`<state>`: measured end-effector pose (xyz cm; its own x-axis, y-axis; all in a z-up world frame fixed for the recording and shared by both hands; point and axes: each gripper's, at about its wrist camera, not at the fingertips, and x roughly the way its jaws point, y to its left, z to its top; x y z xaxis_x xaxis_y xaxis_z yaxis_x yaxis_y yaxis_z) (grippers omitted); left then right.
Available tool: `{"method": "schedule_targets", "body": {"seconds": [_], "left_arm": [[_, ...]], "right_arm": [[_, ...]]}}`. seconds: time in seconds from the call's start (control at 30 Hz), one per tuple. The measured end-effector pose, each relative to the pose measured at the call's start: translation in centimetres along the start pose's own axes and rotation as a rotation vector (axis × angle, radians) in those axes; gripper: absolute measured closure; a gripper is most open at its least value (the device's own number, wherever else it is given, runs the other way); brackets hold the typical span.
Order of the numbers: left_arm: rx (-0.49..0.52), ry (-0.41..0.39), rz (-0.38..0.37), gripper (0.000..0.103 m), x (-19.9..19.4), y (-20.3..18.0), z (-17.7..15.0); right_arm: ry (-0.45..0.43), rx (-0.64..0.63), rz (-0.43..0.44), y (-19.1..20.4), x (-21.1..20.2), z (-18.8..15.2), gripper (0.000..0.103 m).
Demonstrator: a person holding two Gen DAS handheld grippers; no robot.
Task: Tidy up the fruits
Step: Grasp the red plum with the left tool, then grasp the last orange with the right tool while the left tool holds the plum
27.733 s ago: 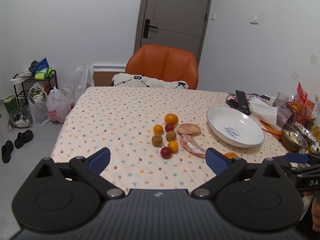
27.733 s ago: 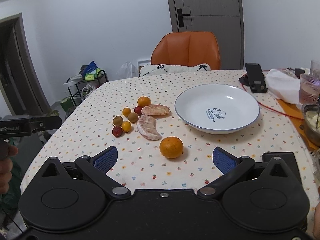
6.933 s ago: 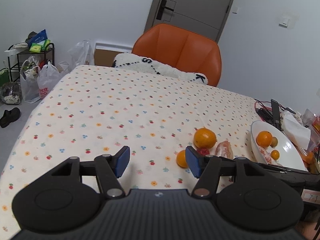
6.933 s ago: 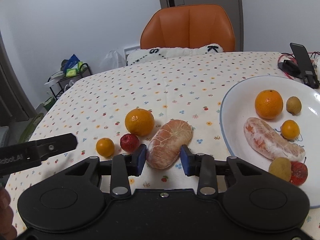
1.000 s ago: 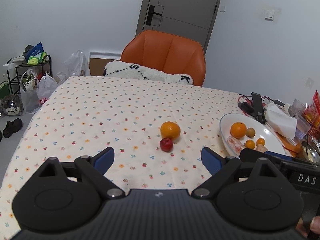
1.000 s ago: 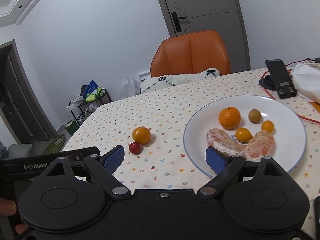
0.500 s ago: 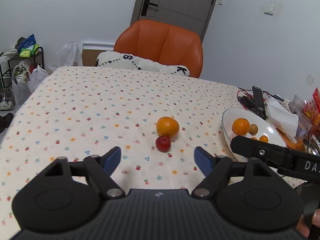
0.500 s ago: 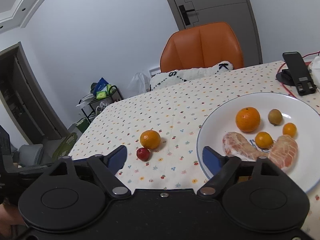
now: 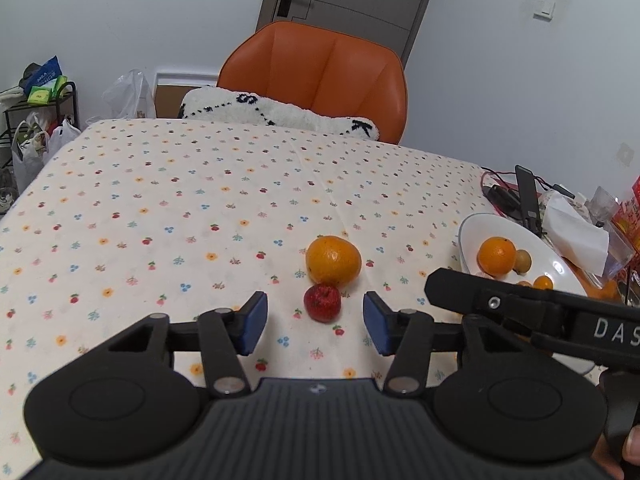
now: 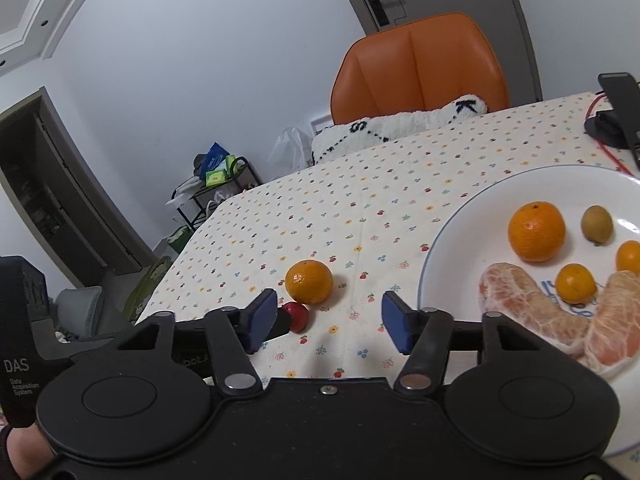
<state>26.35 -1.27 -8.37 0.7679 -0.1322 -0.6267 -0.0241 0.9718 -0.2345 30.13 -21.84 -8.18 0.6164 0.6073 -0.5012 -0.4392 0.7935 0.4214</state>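
Left gripper (image 9: 315, 322) lined up on the little red fruit (image 9: 322, 303)

We've got the left jaws spread with the red fruit sitting between the blue pads on the tablecloth (image 9: 160, 216), touching the orange (image 9: 333, 260) behind it. Right gripper (image 10: 329, 322) is spread too, holding nothing, beside the white plate (image 10: 448, 232) with another orange (image 10: 536, 231), a kiwi (image 10: 597, 224) and pomelo segments (image 10: 516, 304).

Small fruit (image 9: 322, 303) on surface (image 9: 160, 216), touching orange (image 9: 333, 260) behind it. Plate (image 10: 456, 216) to their right, holding more fruit. Chair (image 9: 316, 76) behind surface.
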Motion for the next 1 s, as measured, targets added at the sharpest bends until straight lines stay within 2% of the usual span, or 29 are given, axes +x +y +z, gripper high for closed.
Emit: {"method": "schedule_targets", "body": {"seconds": [0.13, 0.37, 0.43, 0.5, 1.0], "left_arm": [[0.004, 0.013, 0.0, 0.06, 1.0, 0.0, 0.1], [0.028, 0.009, -0.001, 0.069, 2.2, -0.2, -0.1], [0.03, 0.01, -0.008, 0.082, 2.4, -0.1, 0.0], [0.017, 0.013, -0.015, 0.082, 2.4, 0.2, 0.1], [-0.006, -0.013, 0.058, 0.082, 0.9, 3.2, 1.2]], "right_arm": [[0.017, 0.013, 0.005, -0.2, 0.8, 0.1, 0.051], [0.039, 0.014, 0.006, -0.1, 2.0, 0.3, 0.051], [0.042, 0.013, 0.005, 0.0, 2.3, 0.5, 0.051], [0.045, 0.013, 0.005, 0.0, 2.7, 0.6, 0.051], [0.053, -0.048, 0.003, 1.9, 4.5, 1.3, 0.051]]}}
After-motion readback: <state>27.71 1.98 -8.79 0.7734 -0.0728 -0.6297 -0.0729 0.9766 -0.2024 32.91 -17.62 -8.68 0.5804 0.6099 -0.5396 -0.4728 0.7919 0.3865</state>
